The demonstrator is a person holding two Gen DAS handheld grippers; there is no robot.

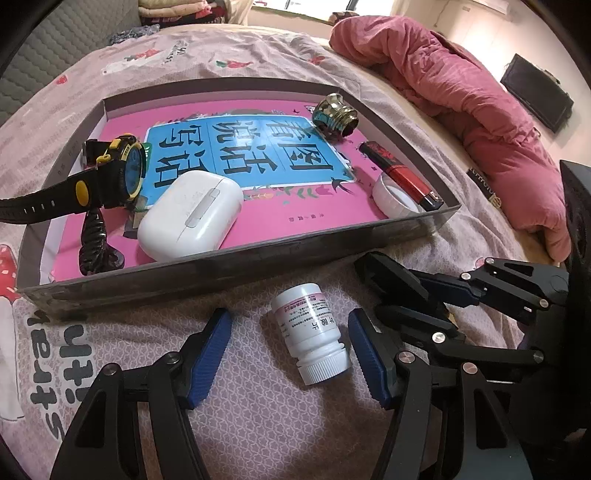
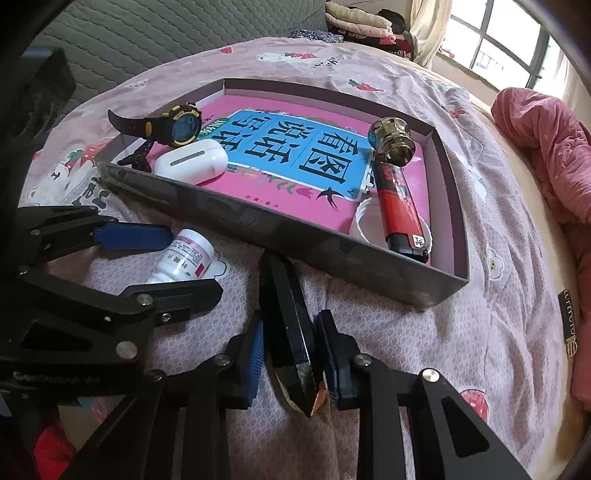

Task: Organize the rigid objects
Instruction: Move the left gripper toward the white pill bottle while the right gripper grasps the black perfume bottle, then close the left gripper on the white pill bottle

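White plastic pill bottle [image 1: 309, 333] lying between my wide-open left claw [image 1: 290, 354], untouched, my right claw [image 2: 289, 363] clamping a dark faceted crystal [image 2: 289, 332]

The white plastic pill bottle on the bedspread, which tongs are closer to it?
Left. The left tongs are open with the white plastic pill bottle lying between their blue pads. The right tongs sit off to its side, shut on a flat dark object.

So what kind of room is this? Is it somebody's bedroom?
Most likely a bedroom. The box tray sits on a bed covered by a pink strawberry-print sheet, a rumpled pink quilt lies beside it, and a padded grey headboard stands behind, with folded clothes near the window.
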